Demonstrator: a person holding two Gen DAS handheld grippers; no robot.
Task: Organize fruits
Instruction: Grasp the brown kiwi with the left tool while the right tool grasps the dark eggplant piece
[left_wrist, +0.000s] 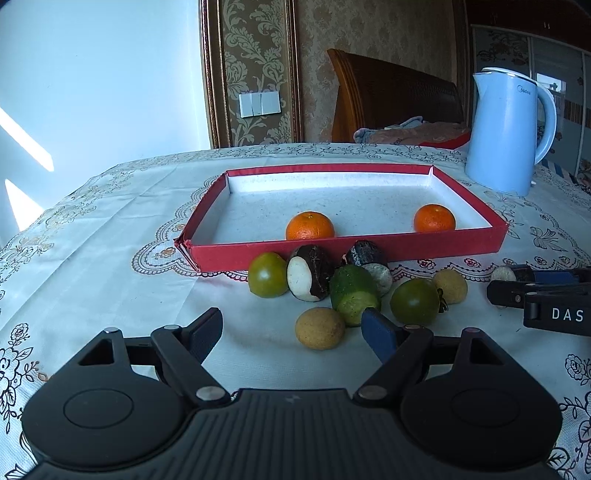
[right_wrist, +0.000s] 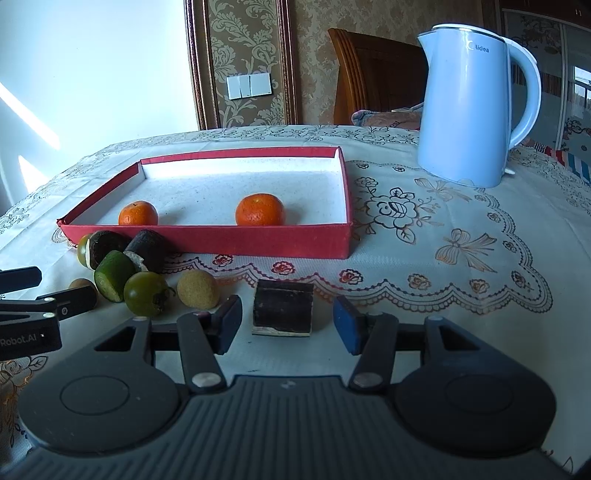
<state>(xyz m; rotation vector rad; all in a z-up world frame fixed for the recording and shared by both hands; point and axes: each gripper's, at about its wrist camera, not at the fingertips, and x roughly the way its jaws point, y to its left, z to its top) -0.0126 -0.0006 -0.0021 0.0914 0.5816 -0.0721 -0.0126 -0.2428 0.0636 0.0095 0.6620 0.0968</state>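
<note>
Both tongs (left_wrist: 291, 334) (right_wrist: 288, 319) gape unclamped near fruit before the red tray's (left_wrist: 347, 249) front edge.

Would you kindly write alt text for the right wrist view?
The right gripper hovers with open jaws either side of a dark cut fruit piece on a floral tablecloth. Behind, a red tray holds two oranges; green and tan fruits cluster left, a blue kettle stands right.

The left gripper (left_wrist: 291, 334) hangs with jaws apart low in the frame, a tan round fruit (left_wrist: 320, 328) between its fingertips, untouched. Behind, green and dark fruits cluster before a red tray (left_wrist: 343, 250) holding two oranges (left_wrist: 310, 226). A blue kettle (left_wrist: 506, 129) stands upper right.
</note>
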